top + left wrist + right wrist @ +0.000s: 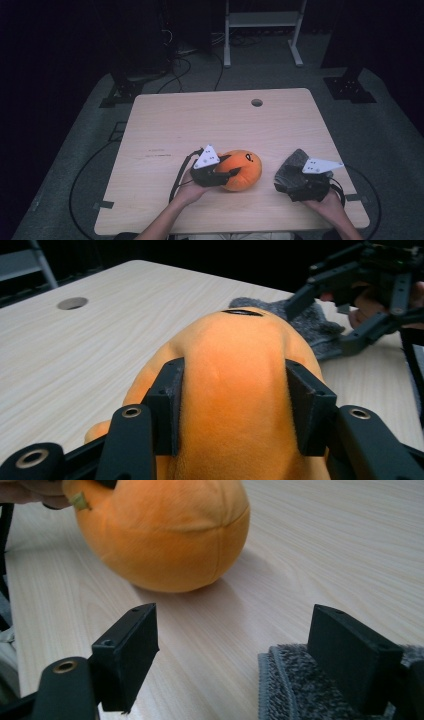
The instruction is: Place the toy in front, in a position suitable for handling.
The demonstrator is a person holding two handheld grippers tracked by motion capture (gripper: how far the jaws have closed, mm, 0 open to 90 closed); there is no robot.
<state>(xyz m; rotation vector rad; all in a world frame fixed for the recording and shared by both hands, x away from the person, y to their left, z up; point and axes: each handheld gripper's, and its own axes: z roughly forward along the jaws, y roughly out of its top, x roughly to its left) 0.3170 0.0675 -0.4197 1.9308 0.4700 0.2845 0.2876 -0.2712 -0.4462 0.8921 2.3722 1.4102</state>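
Observation:
An orange plush toy (246, 169) lies on the wooden table (200, 120), near the front middle. My left gripper (230, 173) comes at it from the left and is shut on it: in the left gripper view both pads (170, 405) press into the sides of the plush toy (235, 360). A grey fuzzy cloth (291, 167) lies at the front right. My right gripper (284, 184) rests at it, pointing left toward the plush toy (165, 530). Its jaws stand wide open, with the cloth (295, 690) under the right one and bare table between them.
A round cable hole (256, 102) sits near the table's far edge. A white metal frame (262, 20) stands on the floor behind the table, with cables beside it. The far half of the table is bare wood.

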